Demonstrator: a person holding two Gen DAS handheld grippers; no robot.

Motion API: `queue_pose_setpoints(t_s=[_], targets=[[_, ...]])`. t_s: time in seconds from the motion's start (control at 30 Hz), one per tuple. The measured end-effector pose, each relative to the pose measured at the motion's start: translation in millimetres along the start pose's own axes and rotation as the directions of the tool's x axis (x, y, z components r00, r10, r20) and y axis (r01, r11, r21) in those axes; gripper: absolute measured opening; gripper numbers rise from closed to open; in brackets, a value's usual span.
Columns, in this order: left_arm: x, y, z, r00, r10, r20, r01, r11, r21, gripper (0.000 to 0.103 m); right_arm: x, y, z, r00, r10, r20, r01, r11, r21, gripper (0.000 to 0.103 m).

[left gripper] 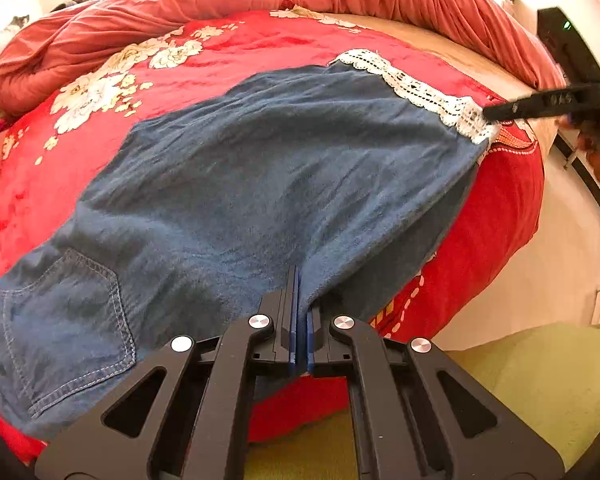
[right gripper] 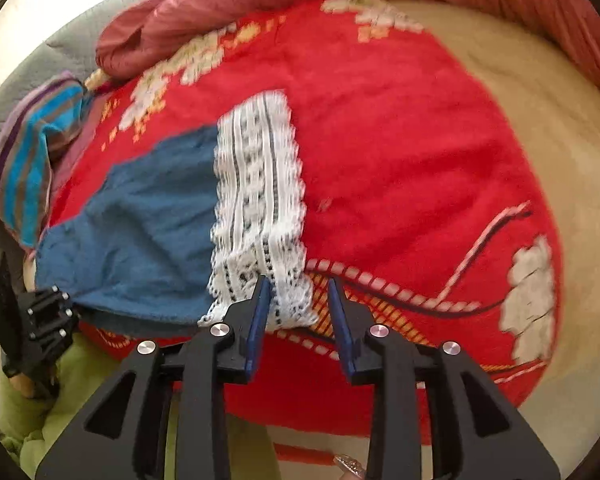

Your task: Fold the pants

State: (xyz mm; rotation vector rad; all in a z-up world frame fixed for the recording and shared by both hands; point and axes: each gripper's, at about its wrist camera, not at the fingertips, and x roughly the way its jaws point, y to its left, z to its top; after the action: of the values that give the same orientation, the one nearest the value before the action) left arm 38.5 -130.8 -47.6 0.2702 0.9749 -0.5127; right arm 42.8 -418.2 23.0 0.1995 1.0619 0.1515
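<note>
Blue denim pants (left gripper: 260, 168) with a white lace hem (right gripper: 260, 208) lie flat on the red floral blanket (left gripper: 228, 56), left gripper (left gripper: 298, 280) pinching the fabric edge, right gripper (right gripper: 300, 292) jaws spread over the lace.

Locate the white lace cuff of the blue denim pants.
The white lace cuff lies on the red floral blanket at the pants' far right end; its near corner sits between the open right gripper fingers.

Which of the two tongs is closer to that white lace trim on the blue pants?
Right. The right tongs stand open around the lace trim at its near end. The left tongs are pinched shut on the blue pants farther along, away from the lace.
</note>
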Motion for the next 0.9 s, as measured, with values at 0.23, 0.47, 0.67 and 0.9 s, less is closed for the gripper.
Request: queue_pose_setpoints(t_s=[0.23, 0.47, 0.67, 0.9], targets=[[-1.3, 2.6, -3.1, 1.0, 0.0, -0.007, 0.0, 1.0, -0.008, 0.001, 2.6, 47.9, -5.0, 0.997, 0.045, 0.066, -0.03, 0.976, -0.218, 0.03], [-11.2, 0.7, -11.1, 1.0, 0.011, -0.001, -0.012, 1.0, -0.018, 0.002, 52.5, 67.8, -26.3, 0.996, -0.09, -0.001, 0.084, 0.934, -0.346, 0.029], [-44.1, 11.7, -21.6, 0.998, 0.0, 0.059, 0.004, 0.997, -0.073, 0.013, 30.1, 73.6, -15.6, 0.999, -0.003, 0.042, 0.016, 0.948, -0.319, 0.056], [-62.5, 64.3, -36.8, 0.987, 0.149, 0.057, -0.132, 0.962, -0.238, 0.026, 27.0, 87.6, -7.1, 0.997, 0.05, 0.062, -0.025, 0.937, -0.348, 0.056]])
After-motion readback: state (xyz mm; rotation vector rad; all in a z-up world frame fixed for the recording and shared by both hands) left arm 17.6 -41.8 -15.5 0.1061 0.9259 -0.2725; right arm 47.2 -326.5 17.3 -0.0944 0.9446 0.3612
